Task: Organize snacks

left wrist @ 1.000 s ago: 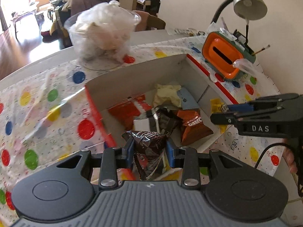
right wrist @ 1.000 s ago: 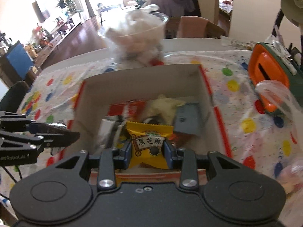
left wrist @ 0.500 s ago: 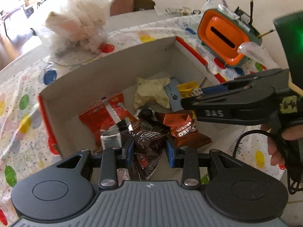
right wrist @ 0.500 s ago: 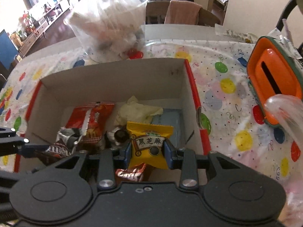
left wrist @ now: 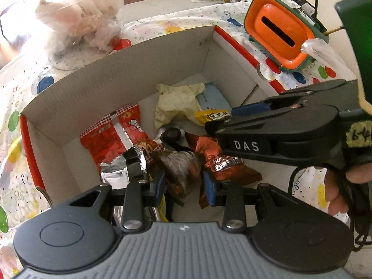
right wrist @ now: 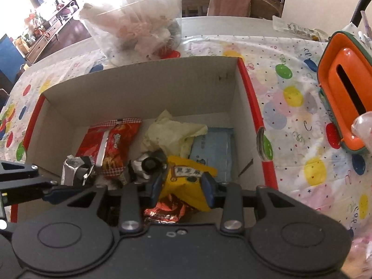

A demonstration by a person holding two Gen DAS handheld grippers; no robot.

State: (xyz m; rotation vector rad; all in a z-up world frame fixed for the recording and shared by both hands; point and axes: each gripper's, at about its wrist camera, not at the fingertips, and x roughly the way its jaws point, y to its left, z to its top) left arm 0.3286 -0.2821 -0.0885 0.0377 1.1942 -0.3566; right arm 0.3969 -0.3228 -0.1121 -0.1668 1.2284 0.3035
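right wrist: yellow snack packet (right wrist: 186, 181), black-lettered white label.

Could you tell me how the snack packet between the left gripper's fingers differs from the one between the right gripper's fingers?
The dark brown foil packet in the left gripper is blurred and crumpled, with no print I can read; the yellow plastic packet in the right gripper is sharp, flatter and bears a white label with dark characters. Both hang low inside the white cardboard box with red outer sides, above other snacks.
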